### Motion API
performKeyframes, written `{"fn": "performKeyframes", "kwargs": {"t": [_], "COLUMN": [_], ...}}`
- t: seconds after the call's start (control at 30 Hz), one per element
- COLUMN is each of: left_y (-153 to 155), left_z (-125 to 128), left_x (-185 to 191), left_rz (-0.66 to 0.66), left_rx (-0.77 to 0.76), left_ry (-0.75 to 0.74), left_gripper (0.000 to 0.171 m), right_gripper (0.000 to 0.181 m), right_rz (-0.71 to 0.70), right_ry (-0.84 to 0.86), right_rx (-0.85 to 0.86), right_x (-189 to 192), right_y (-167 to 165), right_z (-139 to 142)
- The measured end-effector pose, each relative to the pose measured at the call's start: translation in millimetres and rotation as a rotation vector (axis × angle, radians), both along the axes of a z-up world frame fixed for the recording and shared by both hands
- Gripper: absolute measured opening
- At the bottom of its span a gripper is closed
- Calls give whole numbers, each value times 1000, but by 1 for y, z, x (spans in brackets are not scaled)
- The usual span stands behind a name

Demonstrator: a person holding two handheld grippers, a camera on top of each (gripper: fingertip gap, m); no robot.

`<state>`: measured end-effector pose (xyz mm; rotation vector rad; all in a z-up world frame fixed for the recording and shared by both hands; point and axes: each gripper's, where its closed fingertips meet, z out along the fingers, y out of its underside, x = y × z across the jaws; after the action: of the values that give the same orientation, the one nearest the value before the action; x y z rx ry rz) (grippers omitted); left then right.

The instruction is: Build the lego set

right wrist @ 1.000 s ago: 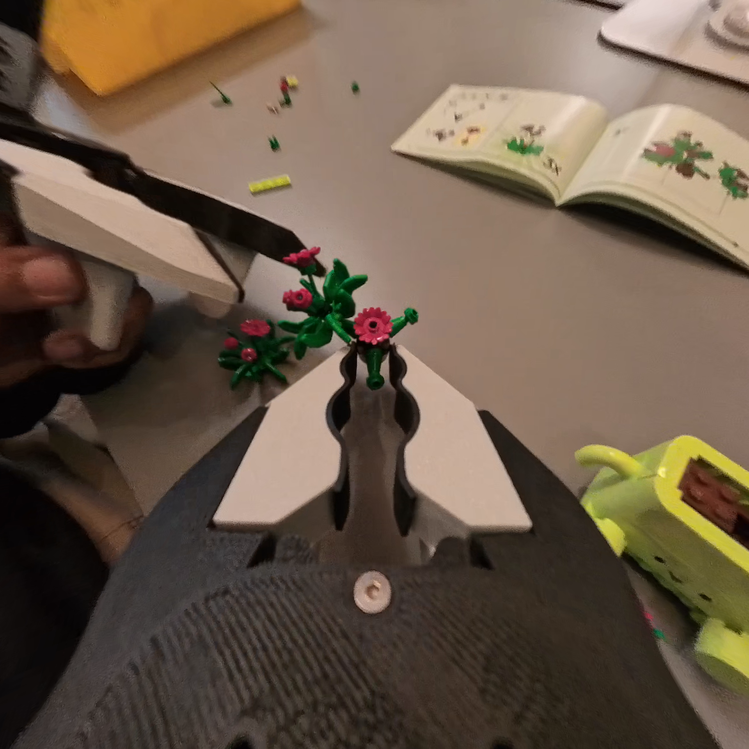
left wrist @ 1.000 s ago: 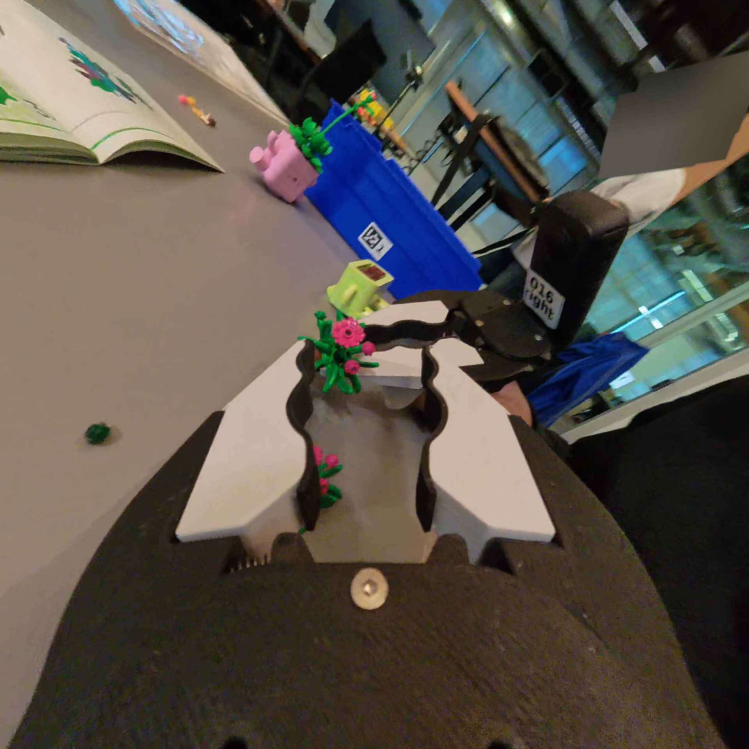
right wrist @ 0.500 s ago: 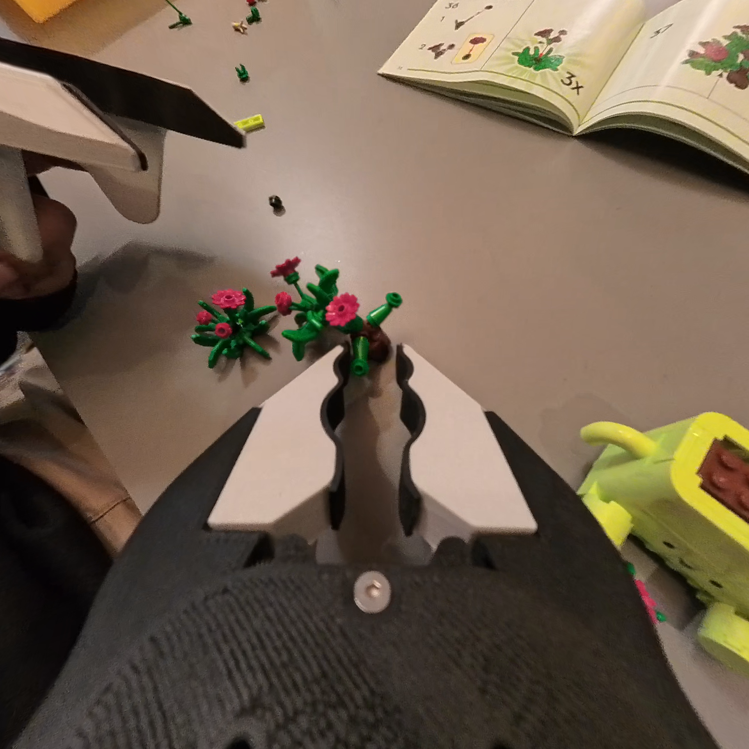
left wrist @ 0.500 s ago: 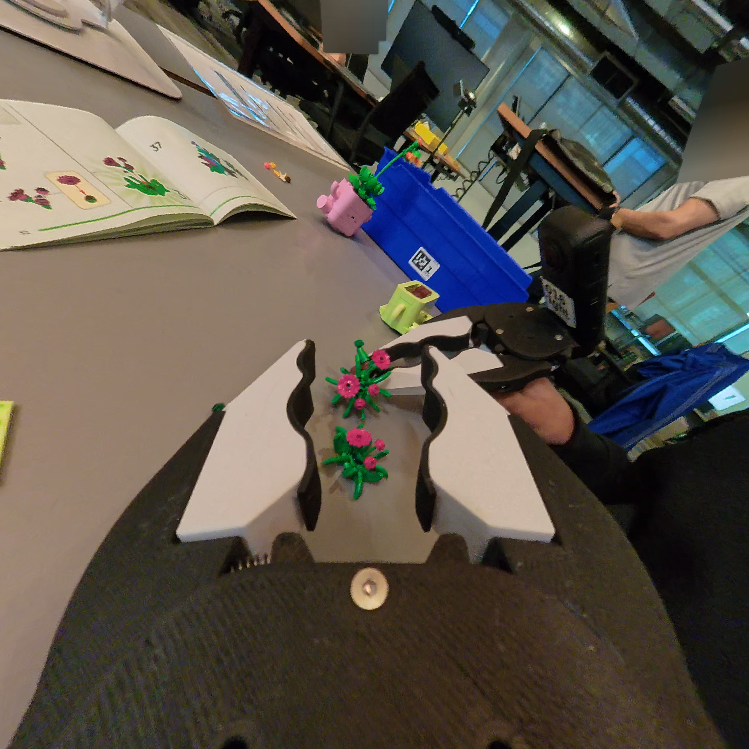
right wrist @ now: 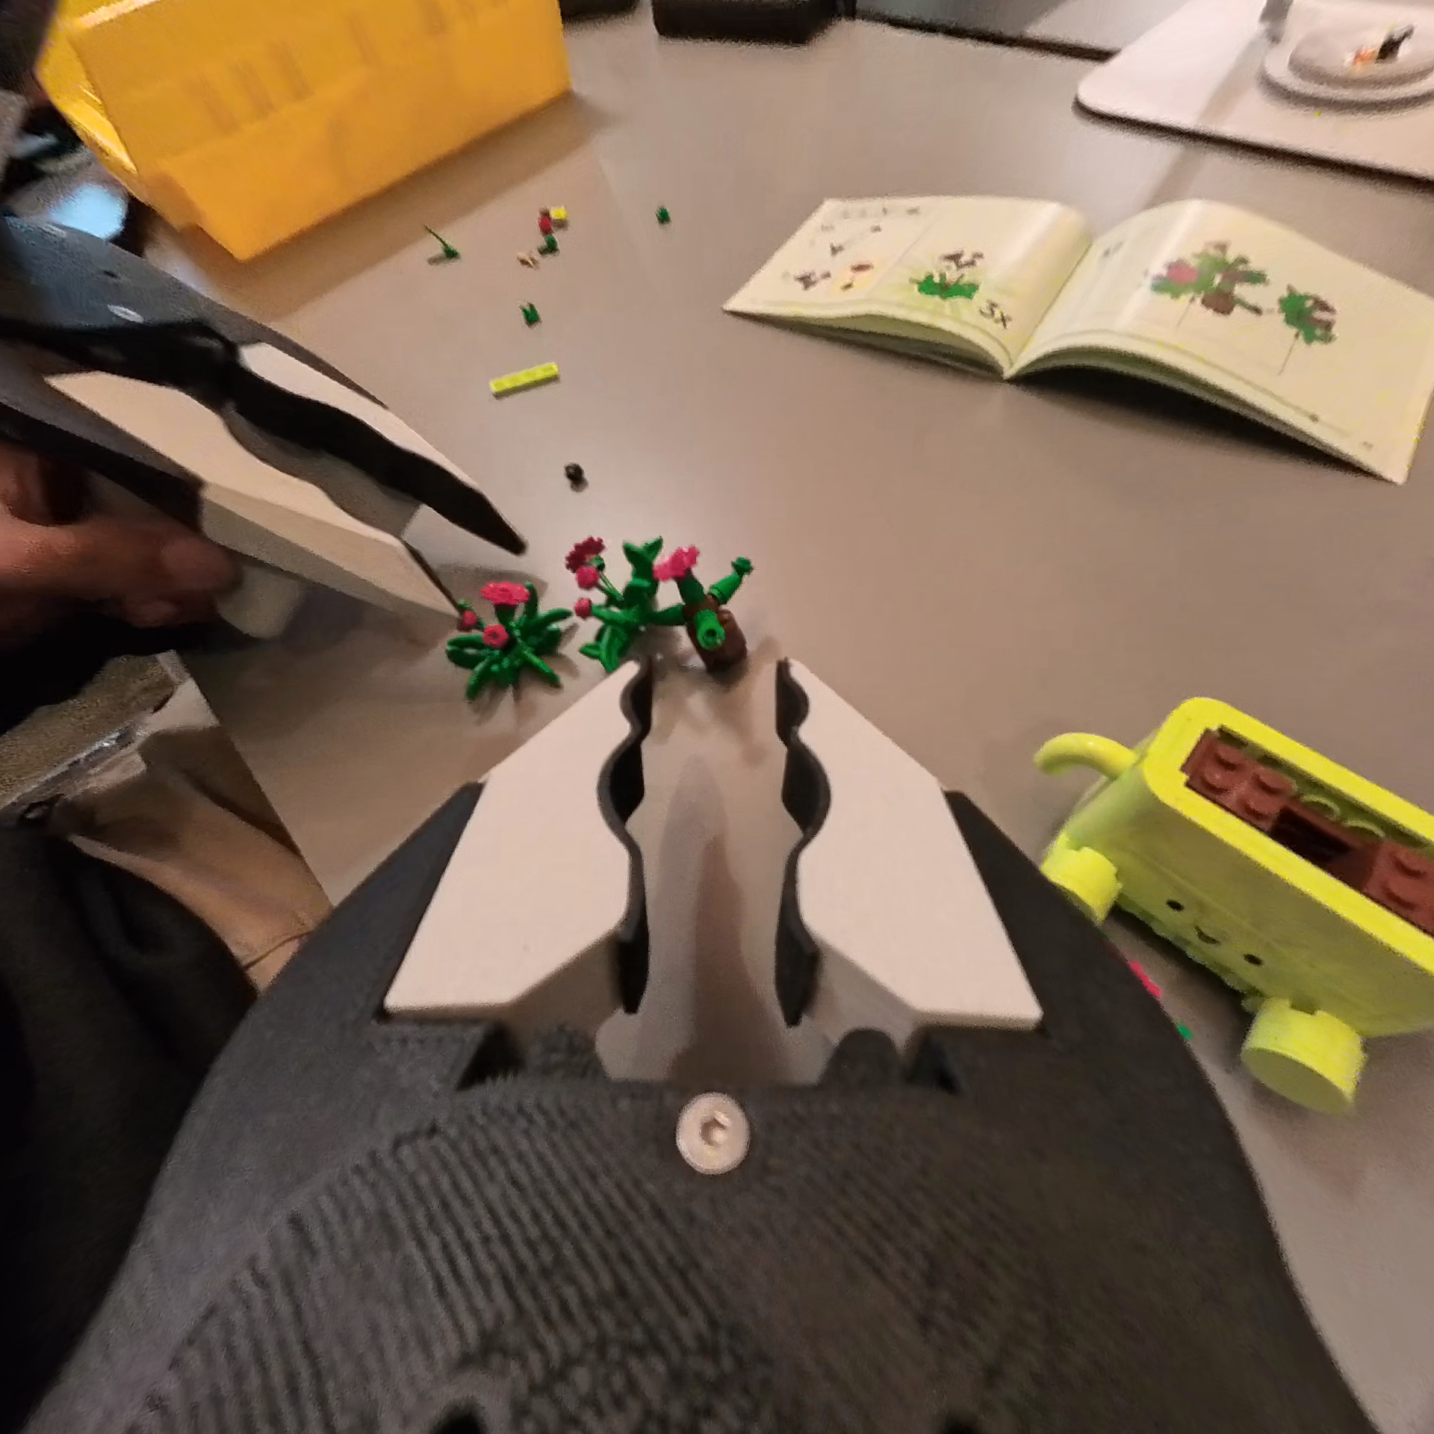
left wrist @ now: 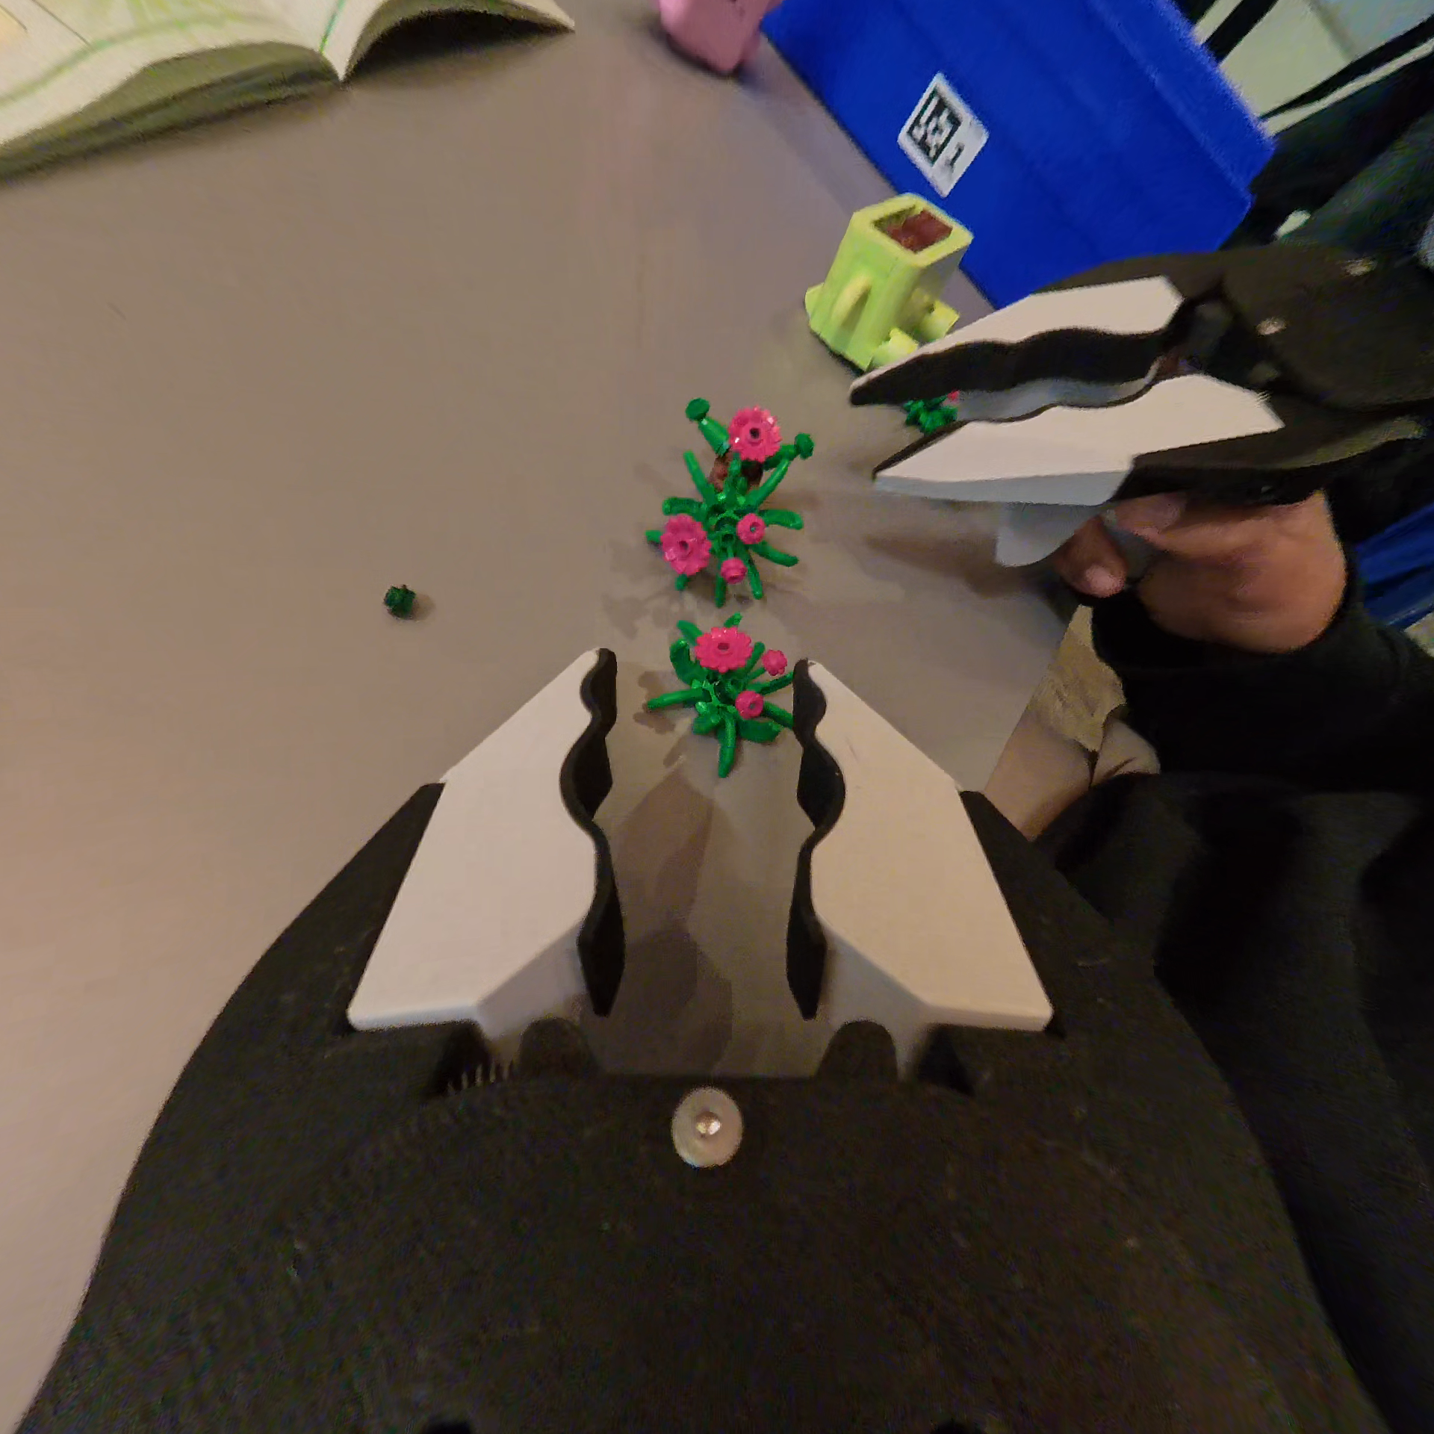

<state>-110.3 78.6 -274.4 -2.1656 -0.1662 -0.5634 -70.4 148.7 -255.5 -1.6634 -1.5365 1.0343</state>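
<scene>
On the grey table (right wrist: 970, 543), near its front edge, both flower sprigs now lie free: the right gripper (right wrist: 708, 673) has released the stemmed one (right wrist: 659, 597) and gapes, the left gripper (left wrist: 704, 659) hovering open over the smaller (left wrist: 725, 691), ready to join.

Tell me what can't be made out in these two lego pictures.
- Pink pot, left wrist view: cut off by the top edge.
- Lime pot, right wrist view: cut off by the right edge.
- Scattered small pieces, right wrist view: too small and blurred to identify.
- Booklet drawings: blurred.
</scene>
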Motion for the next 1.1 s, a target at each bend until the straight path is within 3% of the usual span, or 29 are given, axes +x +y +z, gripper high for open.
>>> {"fn": "performKeyframes", "kwargs": {"t": [0.17, 0.4, 0.6, 0.73, 1.0, 1.1], "left_y": [1, 0, 2, 5, 6, 5], "left_z": [-10, -8, -2, 7, 33, 33], "left_x": [10, 23, 29, 28, 23, 25], "left_rz": [-40, -100, -119, -98, -57, -62], "left_rx": [-63, -46, -2, 51, 191, 184], "left_ry": [32, 24, 46, -26, -298, -352], "left_gripper": [34, 14, 14, 14, 14, 14], "right_gripper": [29, 29, 30, 34, 30, 31], "right_rz": [41, 71, 179, 284, 335, 338], "right_ry": [39, 3, -1, 43, 82, 124], "right_rx": [17, 10, -16, -19, 247, 464], "right_x": [-1, -2, -3, -3, -3, -4], "right_y": [-11, -18, -39, -60, -69, -70], "right_z": [9, -3, -3, 4, 8, 14]}}
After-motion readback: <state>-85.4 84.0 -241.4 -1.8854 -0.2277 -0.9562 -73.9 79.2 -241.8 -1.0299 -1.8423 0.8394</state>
